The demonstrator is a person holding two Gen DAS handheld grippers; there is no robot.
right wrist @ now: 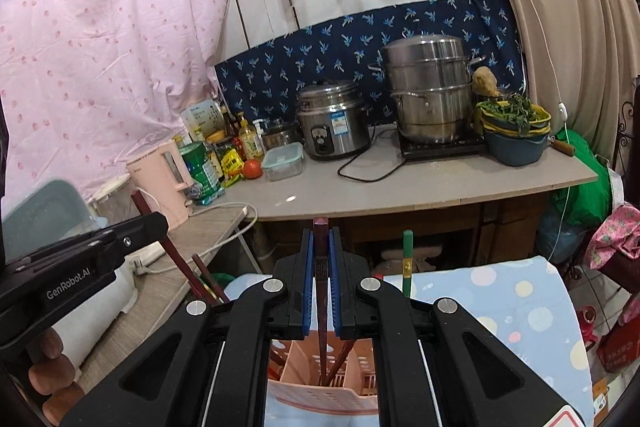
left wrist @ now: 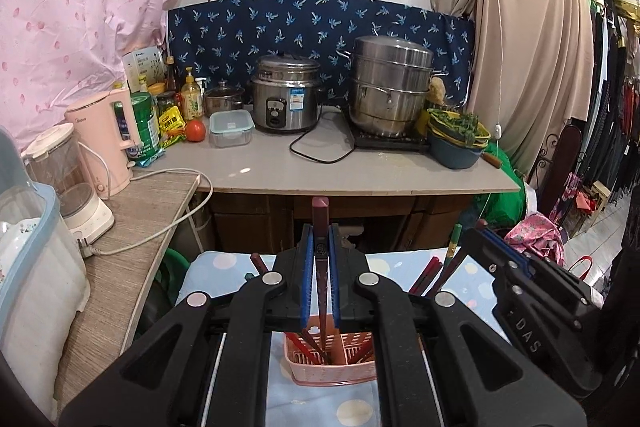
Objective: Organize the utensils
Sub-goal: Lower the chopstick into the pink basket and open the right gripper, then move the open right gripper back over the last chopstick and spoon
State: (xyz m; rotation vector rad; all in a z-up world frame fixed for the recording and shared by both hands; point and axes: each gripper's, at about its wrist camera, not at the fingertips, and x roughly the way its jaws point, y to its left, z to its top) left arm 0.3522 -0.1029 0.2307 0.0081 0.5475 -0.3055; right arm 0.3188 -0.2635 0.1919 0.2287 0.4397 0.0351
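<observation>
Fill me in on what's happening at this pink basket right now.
A person is sorting chopsticks into a pink utensil basket that sits on a dotted blue cloth. The left hand-held gripper is shut on a dark red chopstick, held upright with its lower end down in the basket. The right hand-held gripper grips another dark red chopstick the same way. More chopsticks, one of them a green chopstick, already stand in the basket.
</observation>
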